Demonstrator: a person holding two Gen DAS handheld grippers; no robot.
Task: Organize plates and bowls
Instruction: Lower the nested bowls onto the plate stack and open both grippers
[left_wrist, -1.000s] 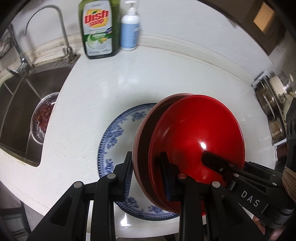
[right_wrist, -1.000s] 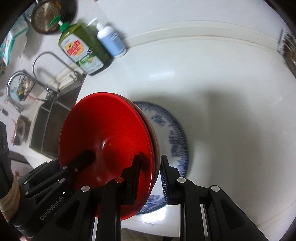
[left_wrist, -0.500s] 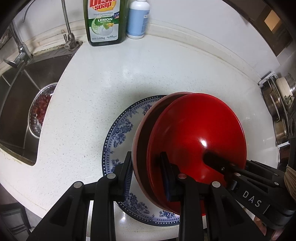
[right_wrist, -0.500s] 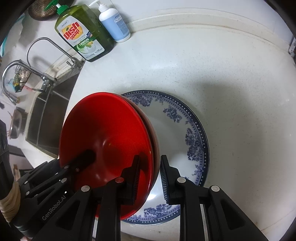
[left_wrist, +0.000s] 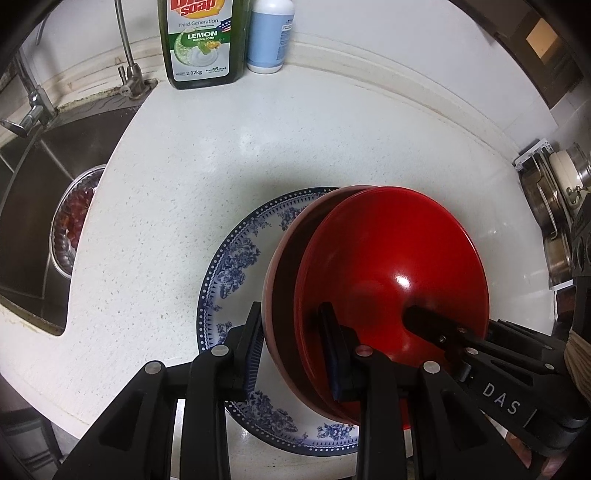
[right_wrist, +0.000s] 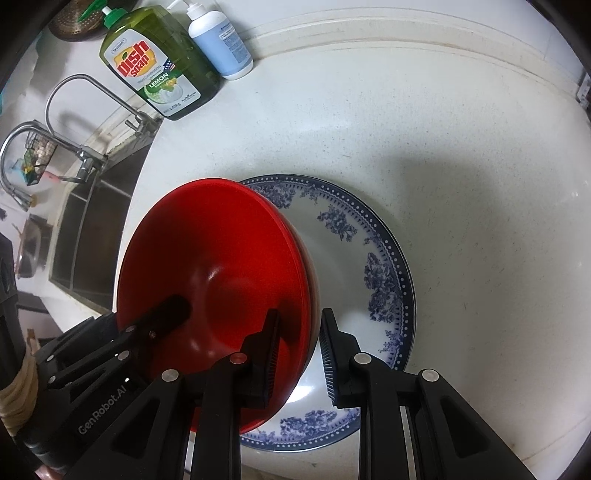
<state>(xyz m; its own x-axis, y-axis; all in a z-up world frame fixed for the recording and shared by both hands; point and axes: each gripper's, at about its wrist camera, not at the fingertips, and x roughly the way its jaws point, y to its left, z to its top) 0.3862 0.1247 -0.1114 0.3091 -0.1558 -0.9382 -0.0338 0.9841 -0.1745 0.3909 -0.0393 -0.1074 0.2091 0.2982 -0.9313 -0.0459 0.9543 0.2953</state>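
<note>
Counter (left_wrist: 184, 192): white, speckled; sink (left_wrist: 33, 206) at 9 o'clock.
Plate (right_wrist: 384, 266): blue-and-white, flat on the counter.
Red bowls (left_wrist: 388, 288): two nested, tilted above the plate.
Soap bottle (left_wrist: 201, 40): green, 12 o'clock.
Left gripper (left_wrist: 293, 347): clamps the bowls' rim.
Right gripper (right_wrist: 299, 354): clamps the opposite rim.

Home kitchen: sink (left_wrist: 33, 206), faucet (right_wrist: 70, 110), dish soap bottle (left_wrist: 203, 40), white countertop (left_wrist: 177, 192).

Two red bowls (left_wrist: 391, 266), one plate (right_wrist: 384, 273), two bottles (right_wrist: 162, 74).
</note>
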